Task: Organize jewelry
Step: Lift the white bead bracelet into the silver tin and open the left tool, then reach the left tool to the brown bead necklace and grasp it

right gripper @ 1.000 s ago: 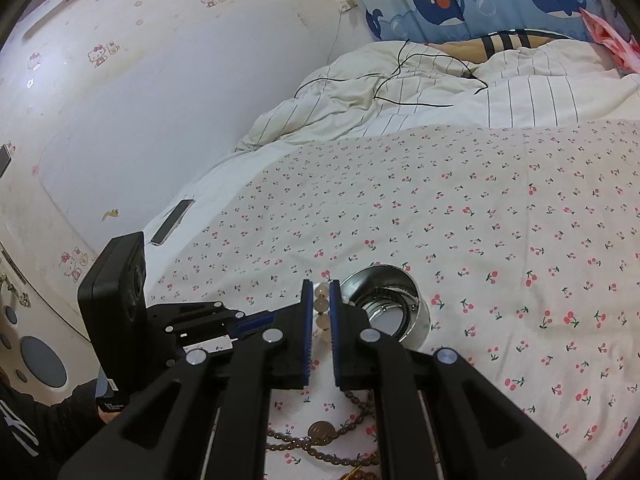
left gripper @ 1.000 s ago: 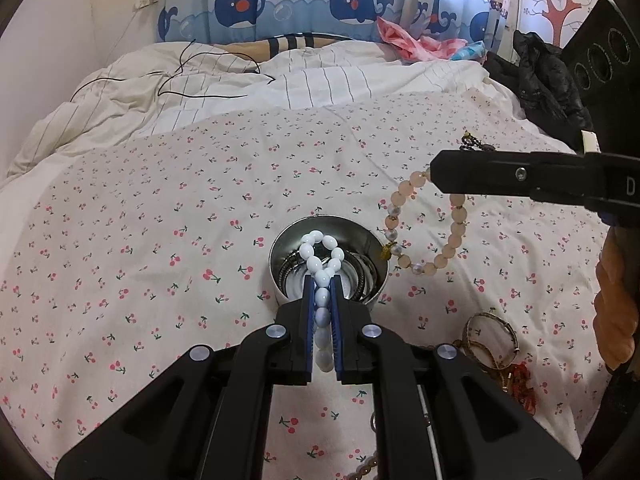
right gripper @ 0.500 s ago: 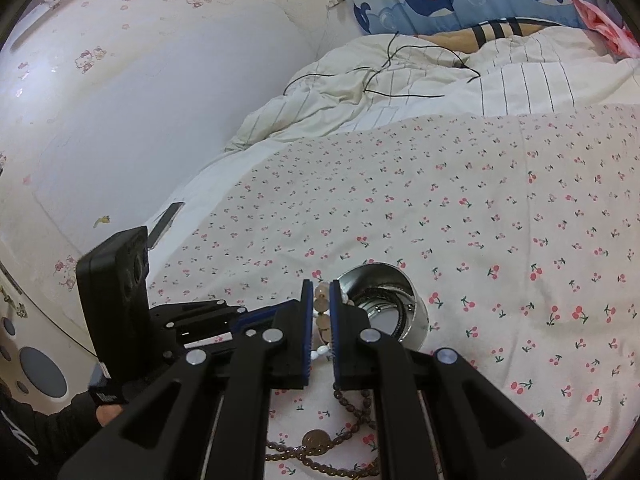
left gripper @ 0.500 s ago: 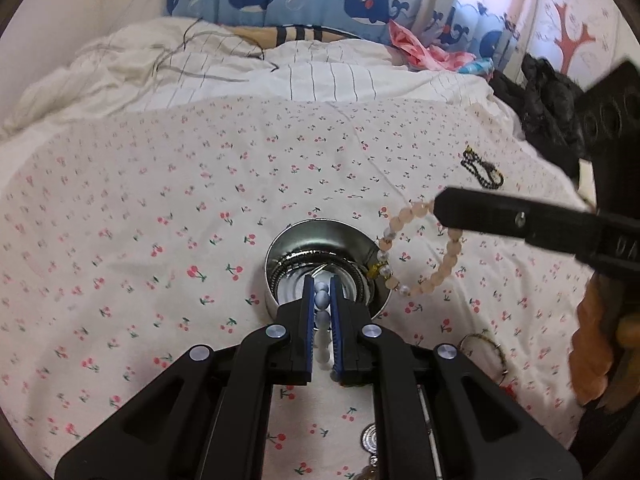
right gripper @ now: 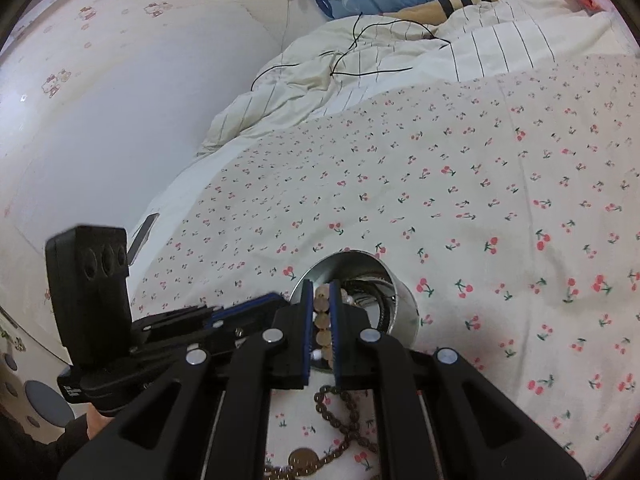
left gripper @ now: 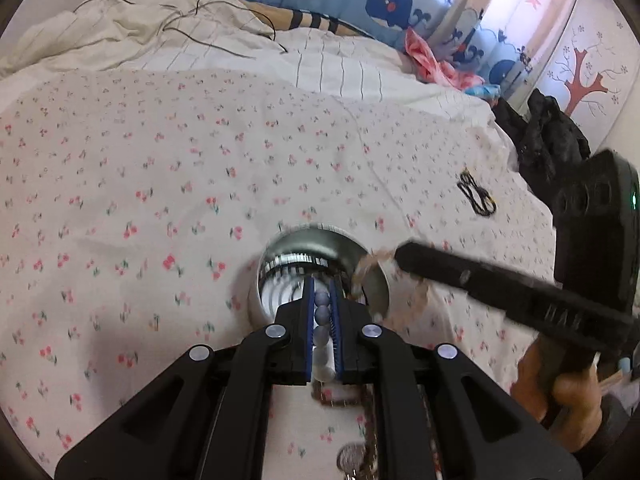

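A bed spread with a cherry-print sheet (right gripper: 460,184) fills both views. The left gripper (left gripper: 322,300) pinches a white bead bracelet (left gripper: 322,328), its fingertips hanging just over the near rim of the steel bowl (left gripper: 316,240). The right gripper (right gripper: 321,300), coming in from the right side, pinches a peach bead bracelet (right gripper: 321,320) at the bowl's right rim. Both strands dangle lengthwise along the fingers, the bowl directly ahead and below. A dark bead necklace (right gripper: 344,408) lies on the sheet nearby.
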